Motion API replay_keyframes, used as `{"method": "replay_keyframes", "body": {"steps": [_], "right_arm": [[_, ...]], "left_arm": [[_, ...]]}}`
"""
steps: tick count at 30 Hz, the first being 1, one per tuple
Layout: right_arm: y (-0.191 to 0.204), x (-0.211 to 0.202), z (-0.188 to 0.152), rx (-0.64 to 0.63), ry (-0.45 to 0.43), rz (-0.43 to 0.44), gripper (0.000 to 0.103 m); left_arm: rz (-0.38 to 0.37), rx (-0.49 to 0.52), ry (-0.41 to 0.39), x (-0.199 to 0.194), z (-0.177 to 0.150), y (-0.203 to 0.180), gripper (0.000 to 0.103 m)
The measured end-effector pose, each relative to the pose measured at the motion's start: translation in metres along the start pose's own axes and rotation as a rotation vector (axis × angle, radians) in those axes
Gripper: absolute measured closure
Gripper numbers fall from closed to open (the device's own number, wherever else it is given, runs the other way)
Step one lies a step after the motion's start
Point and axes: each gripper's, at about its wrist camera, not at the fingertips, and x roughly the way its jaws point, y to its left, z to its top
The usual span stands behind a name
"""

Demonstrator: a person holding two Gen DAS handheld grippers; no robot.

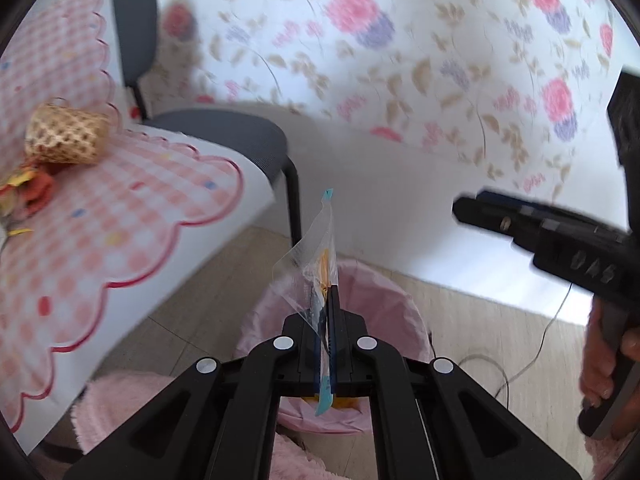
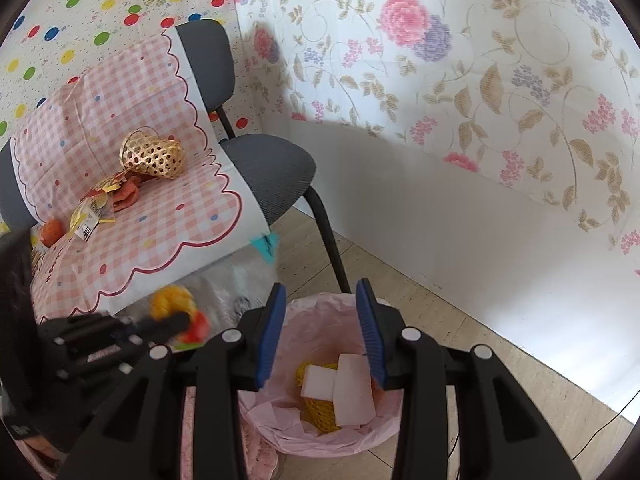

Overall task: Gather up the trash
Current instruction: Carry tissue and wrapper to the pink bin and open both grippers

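My left gripper (image 1: 327,300) is shut on a clear plastic wrapper (image 1: 316,256) with a teal tip and yellow print, held above the pink-lined trash bin (image 1: 384,292). In the right wrist view the left gripper (image 2: 176,322) comes in from the left with the wrapper (image 2: 240,280), blurred. My right gripper (image 2: 320,320) is open and empty, over the bin (image 2: 276,432), which holds white foam pieces (image 2: 352,392) and yellow netting (image 2: 320,416). The right gripper also shows in the left wrist view (image 1: 460,210). More trash lies on the chair cloth: yellow wrappers (image 2: 94,208) and orange peel (image 2: 128,194).
A grey chair (image 2: 272,172) covered by a pink checked cloth (image 2: 160,232) stands at the left, with a tipped woven basket (image 2: 154,156) and an orange fruit (image 2: 52,232). Floral wall (image 2: 480,80) behind. A pink fluffy rug (image 1: 120,400) and a cable (image 1: 520,368) lie on the floor.
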Motion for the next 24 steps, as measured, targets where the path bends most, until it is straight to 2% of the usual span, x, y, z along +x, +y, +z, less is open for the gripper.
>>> {"method": "replay_keyframes", "body": {"steps": [4,8,10,13,16,19,24], "right_arm": [[-0.007,0.002,-0.002,0.019,0.006,-0.004,0.067],[-0.012,0.005,-0.002,0.027,0.009,-0.007,0.067],[-0.014,0.005,-0.002,0.028,0.009,-0.008,0.067],[-0.014,0.006,-0.002,0.026,0.014,-0.007,0.067],[-0.013,0.008,-0.001,0.025,0.015,-0.001,0.067],[-0.007,0.008,0.002,0.019,0.008,0.010,0.067],[0.008,0.006,0.007,-0.011,0.001,0.029,0.067]], "left_arm": [[-0.010,0.025,0.045,0.020,0.002,-0.005,0.097],[-0.002,0.017,0.051,0.031,0.008,-0.004,0.095],[0.008,0.005,0.055,0.034,0.011,-0.001,0.070],[0.036,-0.029,0.025,0.023,0.013,0.009,0.049],[0.083,-0.049,-0.015,0.006,0.014,0.022,0.045],[0.154,-0.096,-0.039,-0.014,0.014,0.042,0.045],[0.217,-0.137,-0.059,-0.036,0.012,0.062,0.045]]}}
